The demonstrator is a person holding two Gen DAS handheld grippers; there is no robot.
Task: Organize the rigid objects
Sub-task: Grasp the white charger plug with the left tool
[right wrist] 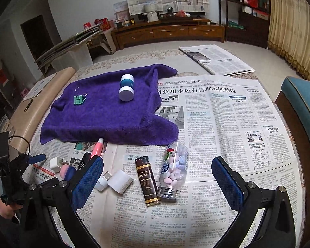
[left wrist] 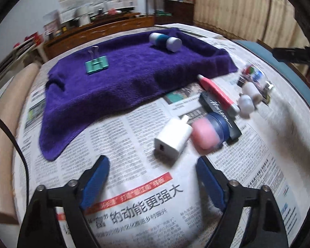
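A purple towel (left wrist: pixel 117 82) (right wrist: pixel 105 113) lies on the newspaper-covered table, with a green binder clip (left wrist: pixel 96 64) (right wrist: pixel 79 99) and a white-and-teal bottle (left wrist: pixel 165 41) (right wrist: pixel 126 90) on it. My left gripper (left wrist: pixel 153 177) is open and empty, just short of a white charger (left wrist: pixel 172 139) and a pink-and-blue case (left wrist: pixel 208 133). A red pen (left wrist: pixel 218 93) and a dark box (left wrist: pixel 221 115) lie behind them. My right gripper (right wrist: pixel 157 177) is open and empty over a dark "Grand Reserve" lighter (right wrist: pixel 147 180), a clear candy jar (right wrist: pixel 173 170) and a white USB adapter (right wrist: pixel 114 180).
Newspaper (right wrist: pixel 227 124) covers the table. A teal chair (right wrist: pixel 303 107) stands at the right edge. A beige roll (right wrist: pixel 41 105) lies along the left edge. A wooden cabinet (right wrist: pixel 169 32) is against the far wall.
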